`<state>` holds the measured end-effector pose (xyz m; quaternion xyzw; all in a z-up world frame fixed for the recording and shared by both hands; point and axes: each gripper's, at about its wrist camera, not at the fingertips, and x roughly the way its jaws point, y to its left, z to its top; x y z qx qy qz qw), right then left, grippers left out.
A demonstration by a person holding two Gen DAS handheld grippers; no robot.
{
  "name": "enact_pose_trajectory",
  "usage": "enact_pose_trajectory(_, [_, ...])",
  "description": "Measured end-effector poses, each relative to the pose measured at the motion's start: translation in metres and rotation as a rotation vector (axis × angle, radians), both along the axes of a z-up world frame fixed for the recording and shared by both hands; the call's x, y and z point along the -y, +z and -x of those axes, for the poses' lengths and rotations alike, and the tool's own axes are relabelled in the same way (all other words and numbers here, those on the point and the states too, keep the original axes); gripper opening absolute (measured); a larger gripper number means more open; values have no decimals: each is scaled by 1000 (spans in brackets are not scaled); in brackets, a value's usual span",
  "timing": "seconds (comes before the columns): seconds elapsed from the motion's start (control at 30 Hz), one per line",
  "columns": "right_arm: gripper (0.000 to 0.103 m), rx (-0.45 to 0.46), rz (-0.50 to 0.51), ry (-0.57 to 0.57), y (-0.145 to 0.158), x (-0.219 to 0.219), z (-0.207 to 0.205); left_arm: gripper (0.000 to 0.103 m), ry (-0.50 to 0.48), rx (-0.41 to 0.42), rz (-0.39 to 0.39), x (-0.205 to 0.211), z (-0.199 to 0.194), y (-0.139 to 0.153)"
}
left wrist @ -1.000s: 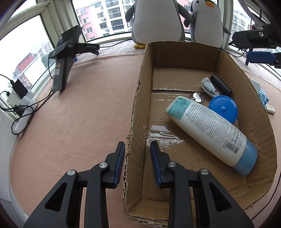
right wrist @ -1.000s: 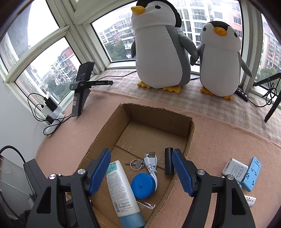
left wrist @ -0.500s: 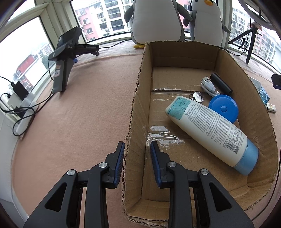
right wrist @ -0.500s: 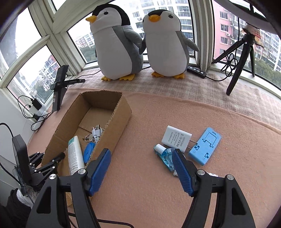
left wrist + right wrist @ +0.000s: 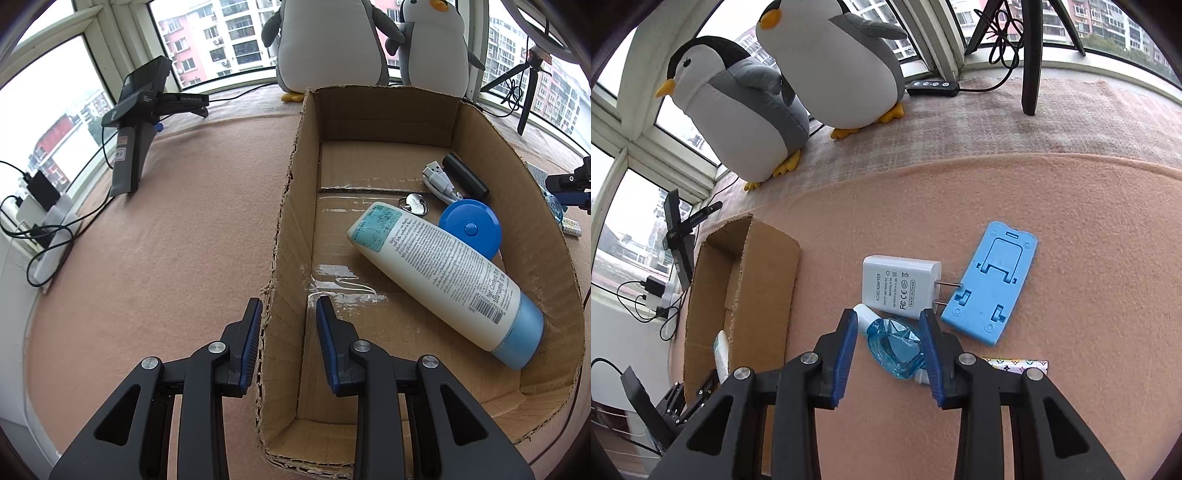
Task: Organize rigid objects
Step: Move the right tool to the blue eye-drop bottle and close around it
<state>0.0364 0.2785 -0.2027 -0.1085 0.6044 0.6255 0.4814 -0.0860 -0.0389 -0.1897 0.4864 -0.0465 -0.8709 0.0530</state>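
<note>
My left gripper straddles the left wall of the cardboard box, its pads close on either side of the wall. The box holds a white lotion bottle, a blue round case, a white USB cable, a black cylinder and a metal key ring. My right gripper is down on the pink cloth with its fingers on both sides of a small blue clear bottle. A white power adapter and a blue phone stand lie just beyond it.
Two plush penguins stand at the window. A black device on a stand is at the far left, with chargers and cables at the table edge. A tripod leg stands at the back right. A patterned strip lies by my right gripper.
My right gripper has swung from over the box to the right, come down and narrowed around the blue clear bottle. My left gripper has stayed on the box wall.
</note>
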Motion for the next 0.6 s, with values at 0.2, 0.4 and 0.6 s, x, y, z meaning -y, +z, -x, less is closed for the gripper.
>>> enact_pose_trajectory(0.2, [31,3,8,67,-3,9,22,27,0,-1,2,0,0,0])
enact_pose_trajectory(0.4, [30,73,-3,134,1,12,51,27,0,-1,1,0,0,0])
enact_pose_trajectory(0.6, [29,121,-19,179,9,14,64,27,0,-1,-1,-1,0,0])
